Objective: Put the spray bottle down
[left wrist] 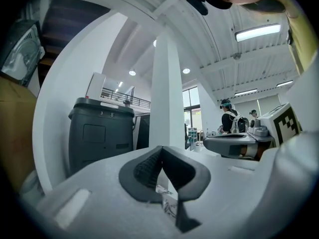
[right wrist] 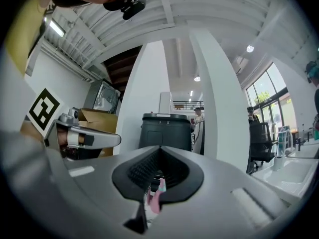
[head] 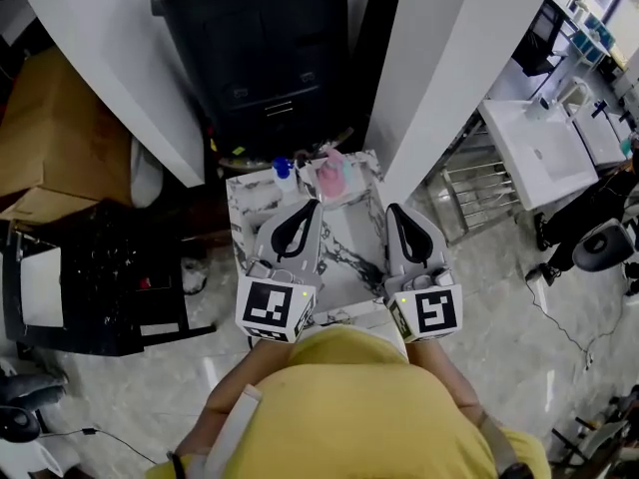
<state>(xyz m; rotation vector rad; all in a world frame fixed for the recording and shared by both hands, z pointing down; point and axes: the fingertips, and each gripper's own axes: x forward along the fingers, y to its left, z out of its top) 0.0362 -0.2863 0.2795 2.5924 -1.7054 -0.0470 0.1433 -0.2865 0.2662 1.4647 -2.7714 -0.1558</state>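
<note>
A pink spray bottle (head: 332, 176) stands upright at the far edge of a small marble table (head: 351, 252), beside a blue-capped item (head: 283, 168). Neither gripper touches it. My left gripper (head: 312, 206) hangs over the table's left half and points level; its jaws meet with nothing between them (left wrist: 160, 148). My right gripper (head: 391, 211) hangs over the table's right edge, also shut and empty (right wrist: 159, 148). In the right gripper view the spray bottle (right wrist: 155, 195) shows pink through the gap under the jaws, well below and ahead. The marble table (left wrist: 169, 205) shows the same way under the left gripper.
A black bin (head: 270, 58) stands just beyond the table between two slanted white columns (head: 449, 68). A cardboard box (head: 50, 138) and a black machine (head: 90, 277) are at the left. A metal rack (head: 479, 188) and a white sink (head: 539, 148) are at the right.
</note>
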